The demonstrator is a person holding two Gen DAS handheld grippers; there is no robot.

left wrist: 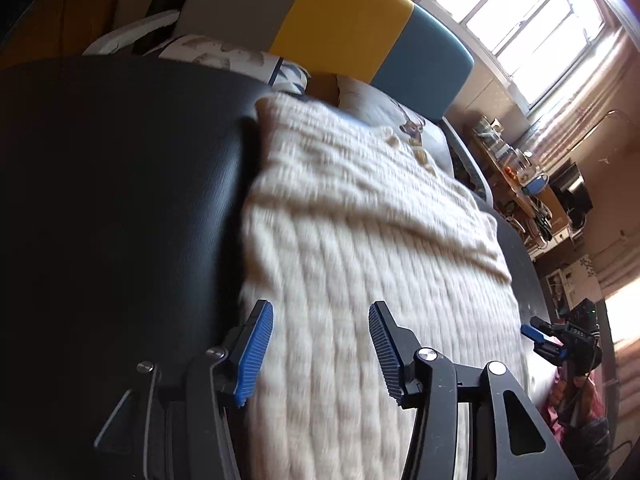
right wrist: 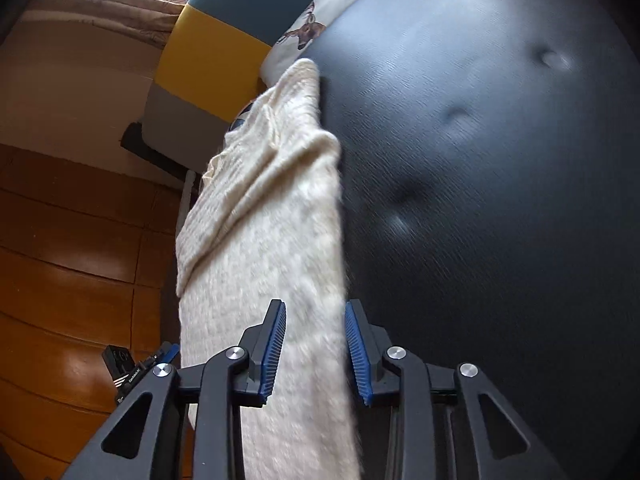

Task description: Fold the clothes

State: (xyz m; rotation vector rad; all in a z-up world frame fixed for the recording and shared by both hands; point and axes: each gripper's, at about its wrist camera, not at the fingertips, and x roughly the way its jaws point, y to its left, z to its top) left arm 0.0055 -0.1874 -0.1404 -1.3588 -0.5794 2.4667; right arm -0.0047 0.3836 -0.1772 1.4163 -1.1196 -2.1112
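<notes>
In the left wrist view we saw the cream knitted sweater (left wrist: 360, 240) lying flat on a black padded surface (left wrist: 120, 200), filling the middle and lower right of the frame. Our left gripper (left wrist: 320, 344) was at the bottom centre, its blue pads apart above the knit and not pressing on it. The right gripper (left wrist: 548, 340) appeared small at the lower right edge. In the right wrist view the sweater ran from bottom centre up to the upper middle, along the left edge of the black surface. There our right gripper (right wrist: 316, 344) had its jaws apart, with the fabric passing between them; the pads did not squeeze it. A yellow and blue headboard (left wrist: 360, 28) stood behind.
</notes>
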